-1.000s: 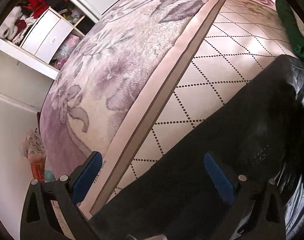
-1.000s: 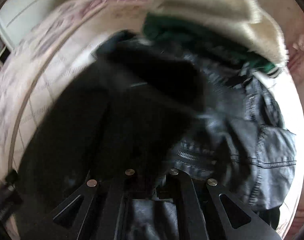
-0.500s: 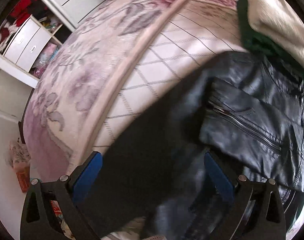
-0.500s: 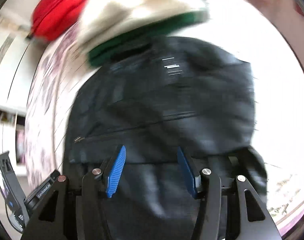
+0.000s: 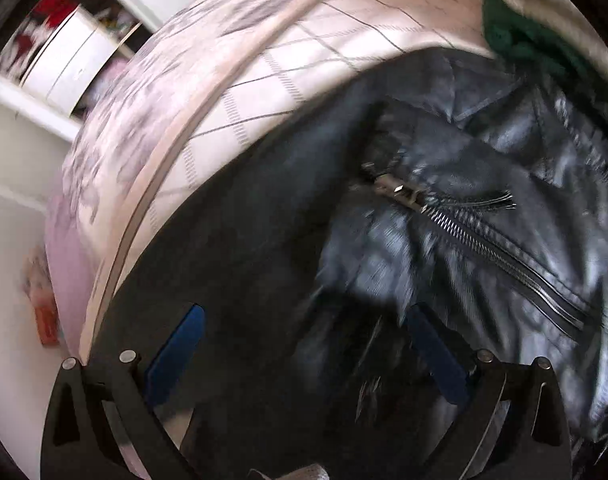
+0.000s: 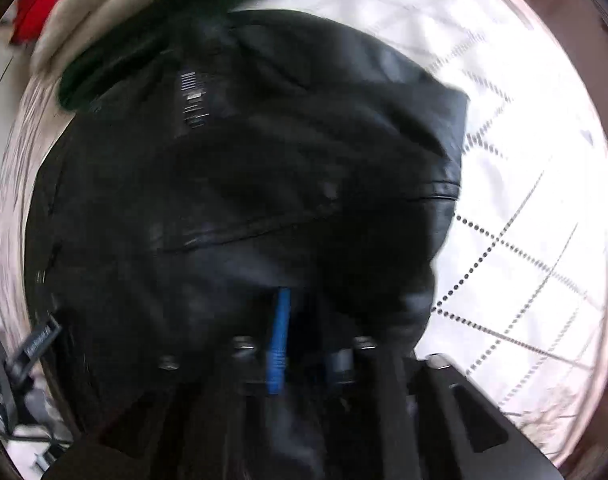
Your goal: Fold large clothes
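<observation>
A black leather jacket (image 5: 483, 200) with a metal zipper (image 5: 483, 240) lies on the bed and fills both views; it also shows in the right wrist view (image 6: 264, 160). My left gripper (image 5: 304, 344) is open just above the jacket's dark lower part, blue pads wide apart with nothing between them. My right gripper (image 6: 307, 320) has its jaws nearly together on a fold of the jacket's near edge; one blue pad (image 6: 280, 332) shows, the other is hidden by leather. Both views are motion-blurred.
The bed has a white quilted cover with a dotted diamond grid (image 5: 296, 60) and a pink floral blanket (image 5: 136, 128) at the left. A green and cream garment pile (image 5: 535, 28) lies beyond the jacket, with something red (image 6: 44, 4) behind it. White drawers (image 5: 76, 60) stand left.
The right gripper went from open above the jacket to closed on its near edge. The left gripper moved right over the jacket, still open. Both cameras swung quickly.
</observation>
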Tool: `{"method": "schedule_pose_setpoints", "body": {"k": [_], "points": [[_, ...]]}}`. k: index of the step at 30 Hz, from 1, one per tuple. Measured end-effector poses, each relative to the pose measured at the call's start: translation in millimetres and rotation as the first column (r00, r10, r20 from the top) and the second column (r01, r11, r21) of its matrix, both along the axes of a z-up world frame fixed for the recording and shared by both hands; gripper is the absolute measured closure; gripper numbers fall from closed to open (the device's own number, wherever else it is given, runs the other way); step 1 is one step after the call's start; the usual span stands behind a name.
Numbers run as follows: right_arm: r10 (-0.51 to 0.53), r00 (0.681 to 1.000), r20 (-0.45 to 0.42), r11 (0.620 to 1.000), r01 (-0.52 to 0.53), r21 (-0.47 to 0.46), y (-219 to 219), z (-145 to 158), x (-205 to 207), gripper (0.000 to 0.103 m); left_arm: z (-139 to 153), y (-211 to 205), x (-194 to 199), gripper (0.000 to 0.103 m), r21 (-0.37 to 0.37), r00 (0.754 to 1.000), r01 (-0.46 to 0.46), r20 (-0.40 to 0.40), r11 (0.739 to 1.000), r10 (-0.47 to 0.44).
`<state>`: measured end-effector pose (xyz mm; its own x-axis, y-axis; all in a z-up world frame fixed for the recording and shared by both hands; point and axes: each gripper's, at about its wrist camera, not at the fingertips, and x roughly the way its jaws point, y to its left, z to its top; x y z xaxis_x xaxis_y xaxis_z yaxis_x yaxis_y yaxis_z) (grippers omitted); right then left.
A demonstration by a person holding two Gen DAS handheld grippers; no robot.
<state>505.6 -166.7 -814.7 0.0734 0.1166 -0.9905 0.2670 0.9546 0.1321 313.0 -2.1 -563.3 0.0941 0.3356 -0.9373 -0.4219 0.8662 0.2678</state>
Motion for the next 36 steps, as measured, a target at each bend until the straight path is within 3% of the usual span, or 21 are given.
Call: {"method": "schedule_pose_setpoints", "body": {"k": [1,2,5,7,11,12,15,16,18,22,25,27,29,30,32,36], "points": [[0.042,0.999,-0.002,0.999,-0.042,-0.017,14.7,7.9,-8.4,0.052,8.7,5.2,-12.0,0.000,-0.025,1.000,-0.028,0.007,0.999,0.028],[0.070,0.998,-0.002,0.997,-0.070,-0.031,26.9,12.5,-14.5,0.046,14.7,11.1,-22.2,0.000,-0.051,0.998,-0.056,0.008,0.997,0.056],[0.156,0.988,0.003,0.987,-0.156,-0.043,71.3,22.0,-38.8,0.045,29.8,43.2,-68.5,0.000,-0.146,0.979,-0.200,-0.005,0.969,0.202],[0.193,0.981,-0.001,0.981,-0.193,-0.030,99.0,22.1,-56.1,0.045,30.6,69.6,-105.9,0.000,-0.231,0.945,-0.325,-0.031,0.917,0.327],[0.250,0.968,-0.034,0.968,-0.250,-0.001,160.0,3.3,-86.4,0.045,13.3,122.6,-195.8,0.000,-0.427,0.804,-0.568,-0.105,0.703,0.586],[0.265,0.963,-0.047,0.964,-0.265,0.013,174.0,-3.7,-93.4,0.045,7.3,134.1,-218.9,0.000,-0.462,0.752,-0.617,-0.109,0.637,0.650],[0.305,0.948,-0.086,0.952,-0.304,0.027,219.5,-23.7,-116.4,0.045,-12.0,159.6,-267.4,0.000,-0.524,0.621,-0.701,-0.115,0.484,0.775],[0.318,0.944,-0.090,0.948,-0.319,0.007,231.4,-26.4,-120.6,0.045,-21.8,169.5,-283.1,0.000,-0.550,0.565,-0.721,-0.115,0.421,0.817],[0.352,0.932,-0.081,0.934,-0.356,-0.041,261.6,-29.4,-129.6,0.045,-34.8,181.9,-300.4,0.008,-0.554,0.493,-0.752,-0.111,0.358,0.863],[0.400,0.914,-0.073,0.907,-0.406,-0.110,304.5,-34.3,-147.0,0.040,-43.4,201.5,-314.5,0.009,-0.547,0.387,-0.787,-0.077,0.286,0.919],[0.407,0.911,-0.071,0.900,-0.413,-0.137,319.1,-45.6,-160.4,0.040,-30.8,212.8,-320.4,0.036,-0.478,0.332,-0.834,-0.034,0.276,0.943],[0.409,0.910,-0.065,0.899,-0.414,-0.145,313.7,-39.5,-151.6,0.040,-22.3,217.6,-319.2,0.066,-0.424,0.323,-0.857,0.001,0.293,0.946],[0.409,0.911,-0.059,0.897,-0.413,-0.161,315.9,-39.5,-168.0,0.040,-11.5,220.8,-313.9,0.088,-0.377,0.330,-0.869,0.045,0.322,0.943],[0.409,0.911,-0.058,0.896,-0.413,-0.165,299.8,-30.2,-156.9,0.040,-6.5,232.4,-313.4,0.090,-0.365,0.345,-0.865,0.063,0.343,0.936],[0.406,0.912,-0.054,0.895,-0.409,-0.180,309.6,-26.8,-172.4,0.040,3.7,235.9,-302.5,0.094,-0.324,0.391,-0.857,0.099,0.401,0.915],[0.414,0.910,-0.027,0.884,-0.409,-0.225,343.5,-0.4,-197.2,0.040,41.5,239.1,-269.2,0.096,-0.212,0.524,-0.800,0.207,0.561,0.826]]}}
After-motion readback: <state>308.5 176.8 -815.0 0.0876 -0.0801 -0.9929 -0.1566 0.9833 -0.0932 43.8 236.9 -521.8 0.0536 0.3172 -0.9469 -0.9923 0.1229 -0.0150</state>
